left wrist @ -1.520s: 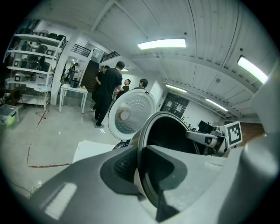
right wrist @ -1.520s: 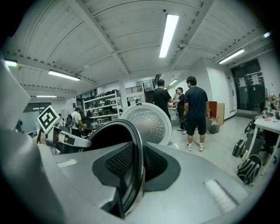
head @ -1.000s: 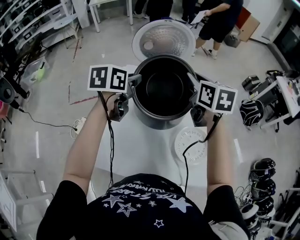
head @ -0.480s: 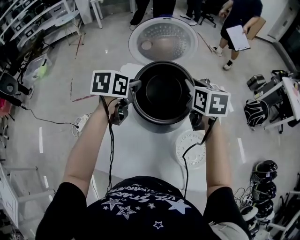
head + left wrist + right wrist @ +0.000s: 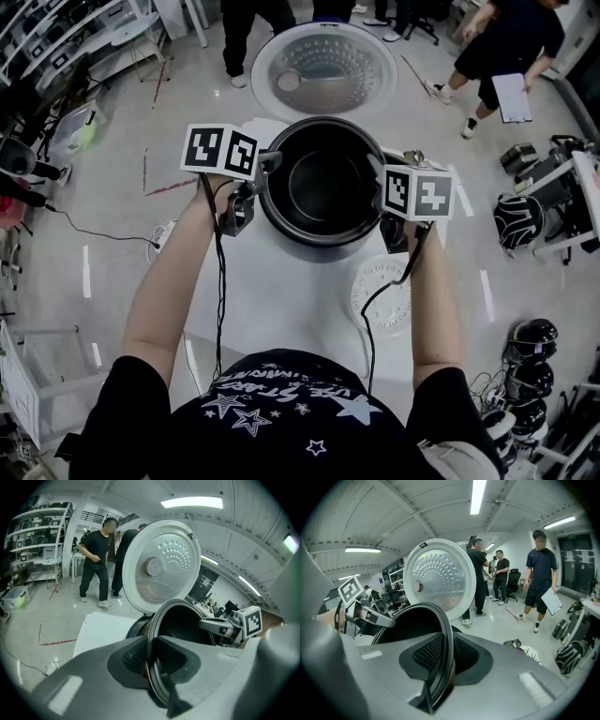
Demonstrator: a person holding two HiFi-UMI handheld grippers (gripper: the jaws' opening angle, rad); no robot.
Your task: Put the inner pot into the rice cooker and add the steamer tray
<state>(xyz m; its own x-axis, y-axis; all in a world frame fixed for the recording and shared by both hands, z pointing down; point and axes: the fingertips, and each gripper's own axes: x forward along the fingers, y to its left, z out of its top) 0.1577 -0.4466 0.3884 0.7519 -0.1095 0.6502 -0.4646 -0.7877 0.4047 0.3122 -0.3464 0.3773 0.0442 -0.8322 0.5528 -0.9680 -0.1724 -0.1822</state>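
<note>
The dark inner pot (image 5: 323, 183) hangs upright between my two grippers, over the rice cooker, whose body is almost wholly hidden beneath it. My left gripper (image 5: 268, 165) is shut on the pot's left rim, and my right gripper (image 5: 384, 176) is shut on the right rim. In the left gripper view the rim (image 5: 154, 634) runs between the pads (image 5: 136, 656), with the cooker body (image 5: 135, 627) showing just below. The right gripper view shows the same grip on the pot (image 5: 408, 620). The cooker's lid (image 5: 323, 58) stands open behind. The white perforated steamer tray (image 5: 382, 295) lies on the table at the near right.
The cooker stands on a white table (image 5: 281, 291). Several people (image 5: 541, 578) stand on the floor beyond the lid. Helmets (image 5: 525, 337) and gear sit at the right, and shelves (image 5: 56, 47) and cables lie at the left.
Both grippers have sunk with the pot, which now sits lower over the cooker and nearer the open lid. The people in the background have walked about.
</note>
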